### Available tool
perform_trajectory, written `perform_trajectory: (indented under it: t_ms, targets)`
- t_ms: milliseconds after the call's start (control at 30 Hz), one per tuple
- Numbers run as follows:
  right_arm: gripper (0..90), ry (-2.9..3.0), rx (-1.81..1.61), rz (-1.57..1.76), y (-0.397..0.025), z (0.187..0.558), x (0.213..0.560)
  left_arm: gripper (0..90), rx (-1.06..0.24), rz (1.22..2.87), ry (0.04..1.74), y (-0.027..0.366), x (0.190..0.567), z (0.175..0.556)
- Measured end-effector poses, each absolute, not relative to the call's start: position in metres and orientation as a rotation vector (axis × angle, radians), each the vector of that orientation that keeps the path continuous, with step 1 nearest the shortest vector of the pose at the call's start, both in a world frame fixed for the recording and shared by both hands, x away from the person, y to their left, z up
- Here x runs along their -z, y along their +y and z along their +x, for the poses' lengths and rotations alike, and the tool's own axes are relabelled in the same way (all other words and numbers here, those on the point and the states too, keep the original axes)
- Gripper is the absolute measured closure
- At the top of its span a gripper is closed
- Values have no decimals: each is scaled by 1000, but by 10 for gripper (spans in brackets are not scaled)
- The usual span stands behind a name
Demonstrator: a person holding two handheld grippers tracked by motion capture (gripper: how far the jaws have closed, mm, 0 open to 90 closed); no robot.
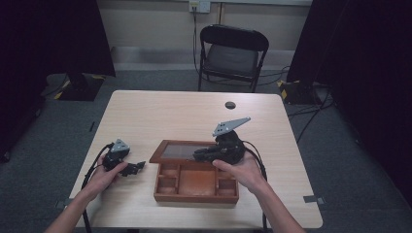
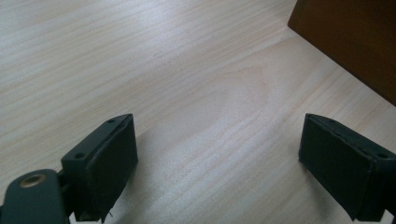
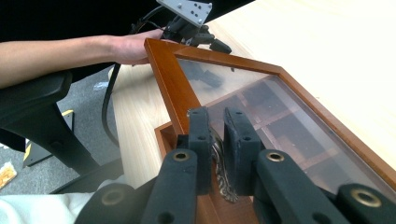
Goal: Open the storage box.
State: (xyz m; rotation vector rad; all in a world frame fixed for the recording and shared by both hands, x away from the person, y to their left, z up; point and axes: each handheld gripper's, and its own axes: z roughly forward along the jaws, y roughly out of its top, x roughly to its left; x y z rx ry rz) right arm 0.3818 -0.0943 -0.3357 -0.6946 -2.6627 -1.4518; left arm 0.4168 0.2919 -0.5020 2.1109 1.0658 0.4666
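A brown wooden box (image 1: pixel 197 187) with several compartments sits near the table's front edge, and its side wall (image 2: pixel 350 37) shows in the left gripper view. Its glass-paned lid (image 1: pixel 180 151) (image 3: pixel 280 116) is lifted and tilted back. My right gripper (image 1: pixel 201 155) (image 3: pixel 217 114) is shut on the brass clasp (image 3: pixel 219 161) at the lid's front rim. My left gripper (image 1: pixel 138 166) (image 2: pixel 217 154) rests low over bare table just left of the box, jaws wide open with nothing between them. It also appears beyond the lid's corner as the left gripper (image 3: pixel 205 39).
The light wooden table (image 1: pixel 160 111) has a dark round cable hole (image 1: pixel 230 105) at its back middle. A black folding chair (image 1: pixel 233 51) stands behind the table. Black curtains hang at both sides, and cables lie on the grey floor.
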Motion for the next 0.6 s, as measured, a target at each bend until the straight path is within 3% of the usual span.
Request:
perform_trajectory:
  t_ms: [600]
  targets:
    - [825,-2657,1472,-726,-95,389,328,107,-477,2121,1062,292,502,417]
